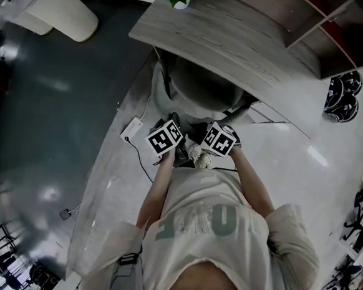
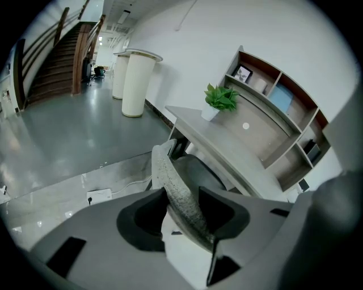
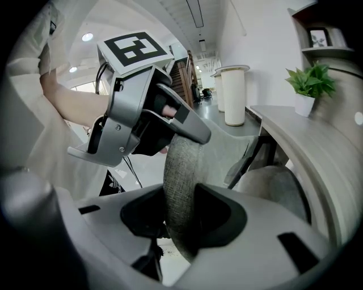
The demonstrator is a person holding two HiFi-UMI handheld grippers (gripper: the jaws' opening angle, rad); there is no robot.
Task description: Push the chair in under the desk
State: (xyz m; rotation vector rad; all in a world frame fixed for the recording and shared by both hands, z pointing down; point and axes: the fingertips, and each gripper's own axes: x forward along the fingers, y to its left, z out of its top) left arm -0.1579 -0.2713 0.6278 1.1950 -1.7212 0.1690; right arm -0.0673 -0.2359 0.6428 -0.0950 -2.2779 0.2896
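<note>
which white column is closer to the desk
The front column, right of the other column in the left gripper view; that one stands behind it, farther from the desk.

Your grey fabric chair (image 1: 200,85) stands upright, its seat partly tucked under the pale wood-grain surface (image 1: 239,42), its backrest facing you.

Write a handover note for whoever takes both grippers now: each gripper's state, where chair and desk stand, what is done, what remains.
Left gripper: open, jaws loosely astride the backrest of the chair.
Right gripper: shut on the backrest.
Chair: seat seems partly under the desk, backrest outside.
Done: backrest reached, chair part-way in.
Left: probably regrip left, then push until the backrest nears the desk edge.
</note>
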